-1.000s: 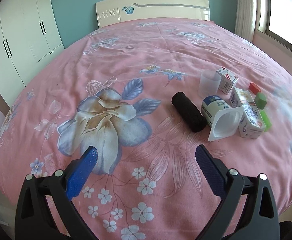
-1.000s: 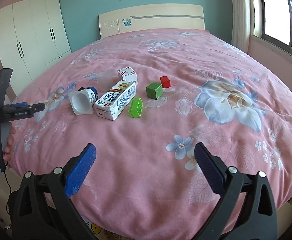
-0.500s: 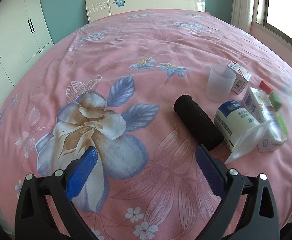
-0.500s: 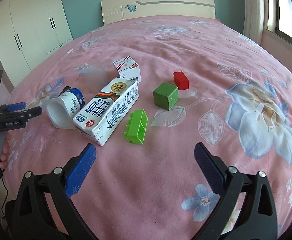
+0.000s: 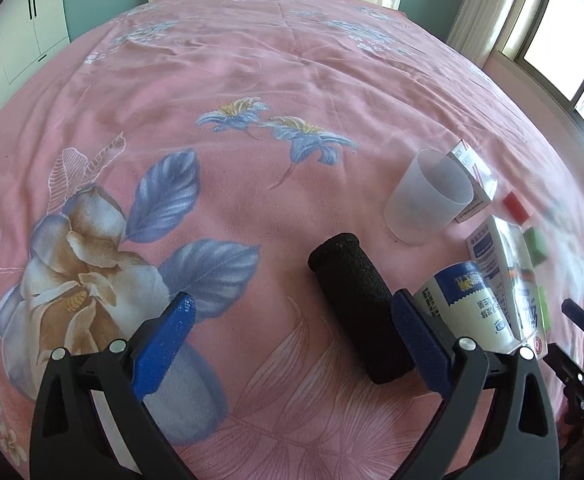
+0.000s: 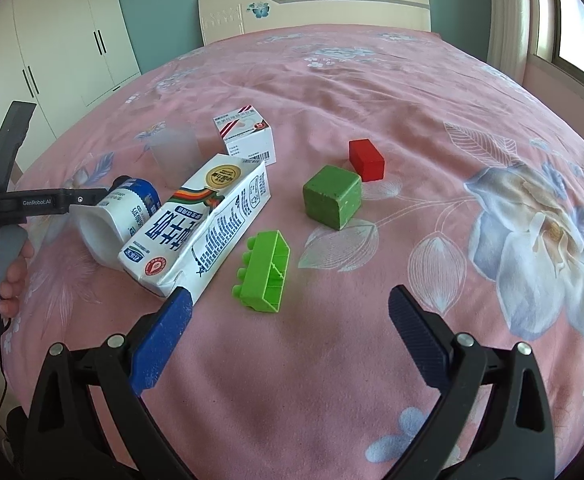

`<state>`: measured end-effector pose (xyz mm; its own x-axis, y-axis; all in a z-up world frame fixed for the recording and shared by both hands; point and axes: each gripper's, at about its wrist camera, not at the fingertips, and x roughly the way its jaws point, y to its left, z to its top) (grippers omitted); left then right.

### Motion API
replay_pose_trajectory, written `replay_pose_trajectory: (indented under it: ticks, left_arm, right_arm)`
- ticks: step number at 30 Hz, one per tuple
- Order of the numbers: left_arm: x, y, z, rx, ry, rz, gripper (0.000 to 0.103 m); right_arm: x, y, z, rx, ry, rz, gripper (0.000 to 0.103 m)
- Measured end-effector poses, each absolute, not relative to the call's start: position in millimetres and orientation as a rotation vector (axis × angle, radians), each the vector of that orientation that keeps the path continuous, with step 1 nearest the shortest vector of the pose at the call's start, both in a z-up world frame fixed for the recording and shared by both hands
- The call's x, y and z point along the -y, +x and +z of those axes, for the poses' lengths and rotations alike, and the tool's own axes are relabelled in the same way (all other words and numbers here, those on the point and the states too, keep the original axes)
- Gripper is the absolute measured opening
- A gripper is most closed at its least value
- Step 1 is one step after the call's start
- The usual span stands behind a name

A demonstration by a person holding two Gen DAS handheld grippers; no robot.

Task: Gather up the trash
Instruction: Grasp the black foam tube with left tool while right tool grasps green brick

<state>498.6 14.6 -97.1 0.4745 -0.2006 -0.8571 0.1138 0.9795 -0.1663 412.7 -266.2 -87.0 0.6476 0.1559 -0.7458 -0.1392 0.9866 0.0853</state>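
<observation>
On the pink floral bed lie a black roll [image 5: 358, 312], a white-and-blue yogurt cup [image 5: 466, 304] on its side, a frosted plastic cup [image 5: 428, 196], a milk carton [image 6: 204, 224] and a small white box [image 6: 246, 134]. My left gripper [image 5: 292, 328] is open, its right finger between the roll and the yogurt cup [image 6: 116, 216]. My right gripper [image 6: 288, 320] is open just short of a green toy brick [image 6: 266, 270], its left finger near the carton's end.
A green cube [image 6: 332, 196] and a red block [image 6: 366, 159] lie right of the carton. White wardrobes [image 6: 60, 48] stand left, a headboard [image 6: 316, 4] at the far end, windows on the right. The left gripper shows in the right wrist view [image 6: 84, 200].
Both grippers have moved forward and closer to the objects. The left one has come up to the black roll; the right one has neared the green brick and carton.
</observation>
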Motion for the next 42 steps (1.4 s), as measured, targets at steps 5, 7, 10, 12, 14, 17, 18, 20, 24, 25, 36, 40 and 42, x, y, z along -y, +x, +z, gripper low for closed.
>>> replay_pose_trajectory:
  ticks: [5, 7, 10, 12, 14, 17, 18, 20, 24, 25, 36, 40, 42]
  left_arm:
    - [-3.4, 507.2, -108.0, -1.113, -0.159, -0.22, 0.1]
    - [0.8, 509.4, -110.1, -1.13, -0.163, -0.205, 0.1]
    - [10.9, 513.8, -111.9, -1.142, -0.128, -0.192, 0.1]
    - [15.0, 518.1, -114.2, -1.153, -0.128, -0.189, 0.101]
    - [16.4, 522.2, -116.6, -1.159, -0.131, -0.178, 0.101]
    - [20.5, 522.5, -117.0, -1.153, -0.127, -0.154, 0.101]
    - [21.5, 520.8, -117.1, -1.149, -0.12, -0.153, 0.101]
    - [24.2, 515.8, -117.0, -1.139, -0.09, -0.157, 0.101]
    - [24.2, 513.7, -118.5, -1.128, -0.095, -0.159, 0.101]
    - [25.2, 512.9, -118.0, -1.125, -0.088, -0.159, 0.101]
    - [34.2, 502.1, -107.7, -1.124, -0.097, -0.237, 0.059]
    - [35.3, 502.7, -108.2, -1.144, -0.13, -0.259, 0.047]
    - [37.8, 502.8, -108.8, -1.151, -0.133, -0.273, 0.043]
  right_arm:
    - [271.0, 417.0, -83.8, -0.843, 0.028, 0.16, 0.097]
    - [272.9, 417.8, -83.2, -0.843, 0.032, 0.161, 0.097]
    - [273.1, 419.3, -83.7, -0.848, 0.025, 0.163, 0.097]
    - [271.8, 421.1, -83.6, -0.844, 0.016, 0.162, 0.097]
    - [270.0, 424.6, -83.9, -0.844, 0.007, 0.154, 0.097]
    - [269.4, 427.8, -86.0, -0.845, 0.006, 0.153, 0.096]
    - [269.3, 427.9, -86.9, -0.848, 0.004, 0.161, 0.094]
    - [268.2, 428.6, -89.3, -0.856, -0.001, 0.191, 0.08]
    - [256.8, 433.8, -98.8, -0.883, -0.06, 0.199, 0.067]
    - [253.7, 434.6, -99.7, -0.88, -0.081, 0.184, 0.059]
    - [247.1, 436.2, -102.4, -0.892, -0.136, 0.213, 0.021]
    - [250.6, 433.1, -101.0, -0.891, -0.128, 0.213, 0.021]
    - [252.7, 433.2, -101.5, -0.897, -0.12, 0.211, 0.021]
